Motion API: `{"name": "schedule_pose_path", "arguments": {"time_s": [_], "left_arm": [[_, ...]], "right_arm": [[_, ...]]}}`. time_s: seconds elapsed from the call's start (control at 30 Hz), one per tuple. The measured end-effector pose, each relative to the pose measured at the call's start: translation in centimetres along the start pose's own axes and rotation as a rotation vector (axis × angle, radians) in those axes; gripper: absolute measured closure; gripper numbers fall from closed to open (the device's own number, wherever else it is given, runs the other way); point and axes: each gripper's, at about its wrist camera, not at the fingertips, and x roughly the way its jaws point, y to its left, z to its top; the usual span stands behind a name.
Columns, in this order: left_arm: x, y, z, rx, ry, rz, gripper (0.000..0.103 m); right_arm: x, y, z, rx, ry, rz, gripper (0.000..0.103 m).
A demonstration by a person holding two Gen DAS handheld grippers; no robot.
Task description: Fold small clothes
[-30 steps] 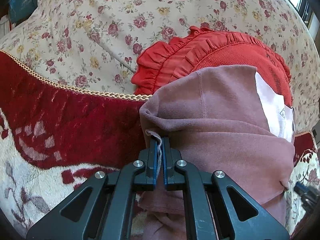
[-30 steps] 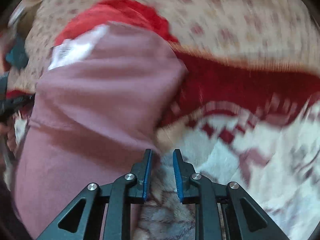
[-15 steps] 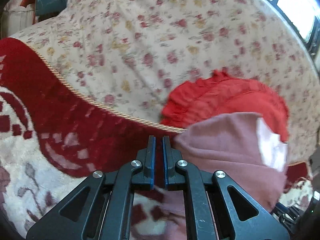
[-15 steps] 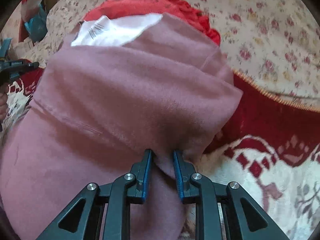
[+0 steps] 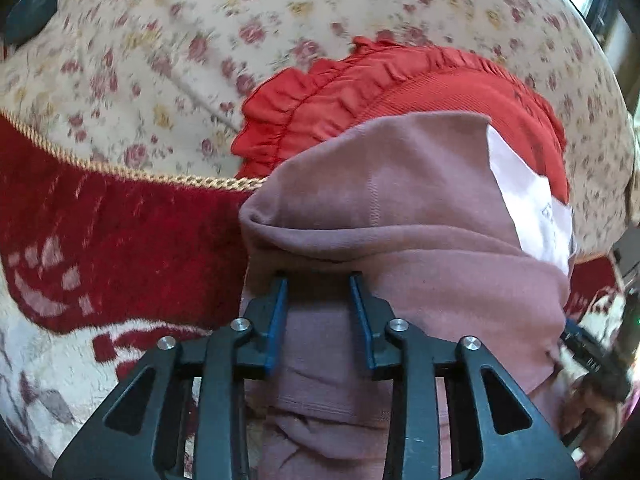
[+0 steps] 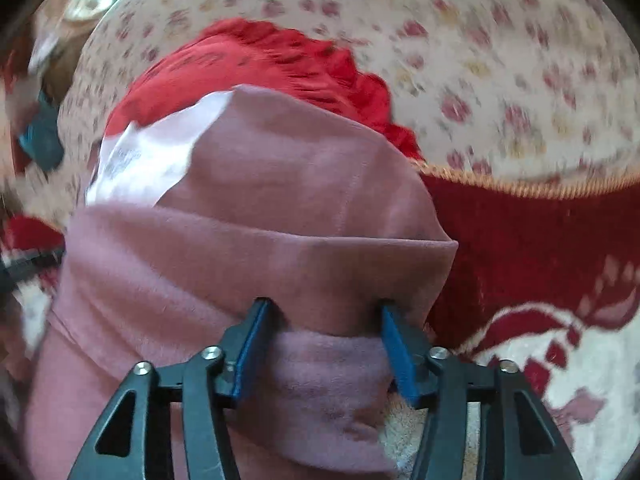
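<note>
A mauve fleece garment (image 5: pixel 400 200) lies folded over on itself, with a white inner label (image 5: pixel 532 204) showing at its far corner. It rests partly on a red ruffled garment (image 5: pixel 360 80). My left gripper (image 5: pixel 319 280) is over the near fold, jaws opening, with cloth lying loose between the fingers and the pads not pressing on it. My right gripper (image 6: pixel 324 306) is at the other side of the mauve garment (image 6: pixel 280 200), jaws also opening wide. A roll of the cloth sits between its blue pads (image 6: pixel 396 344), with no pinch visible.
A floral sheet (image 5: pixel 180 40) covers the bedding behind. A red and white patterned blanket (image 5: pixel 100 240) lies under the clothes. The other gripper and a hand (image 5: pixel 592 364) show at the right edge of the left wrist view. Dark items (image 6: pixel 40 136) sit at the far left.
The left gripper let go of the cloth edge, swung off to the left, then came back over the fold with jaws apart. The right gripper nipped the fold, then spread its jaws wide.
</note>
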Motion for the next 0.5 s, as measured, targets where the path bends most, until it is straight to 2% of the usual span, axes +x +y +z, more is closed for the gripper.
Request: {"name": "schedule_pose_path", "arguments": {"time_s": [0.1,0.17,0.27,0.37,0.43,0.5], "left_arm": [[-0.8,-0.1,0.0,0.008,-0.018,0.026,0.073],[-2.9,-0.8,-0.2,0.021,-0.088,0.047,0.073],[-5.4,-2.5,-0.6,0.052,-0.138,-0.032,0.073],[-5.2,-5.5,-1.7,0.142,-0.104,-0.119,0.073],[-4.0,-7.2,-2.2,0.185,-0.081,-0.114,0.073],[-2.2,-8.0,-2.4,0.21,-0.065,-0.078,0.071]], "right_arm": [[-0.5,0.2,0.2,-0.016,0.005,-0.003,0.047],[-1.8,0.7,0.7,-0.026,-0.003,-0.022,0.052],[-5.0,2.0,1.7,-0.068,-0.095,-0.047,0.052],[-6.6,5.3,1.9,-0.129,-0.122,0.048,0.052],[-5.7,8.2,1.5,-0.203,-0.096,0.07,0.052],[-4.3,10.3,0.7,-0.277,-0.087,0.063,0.052]]}}
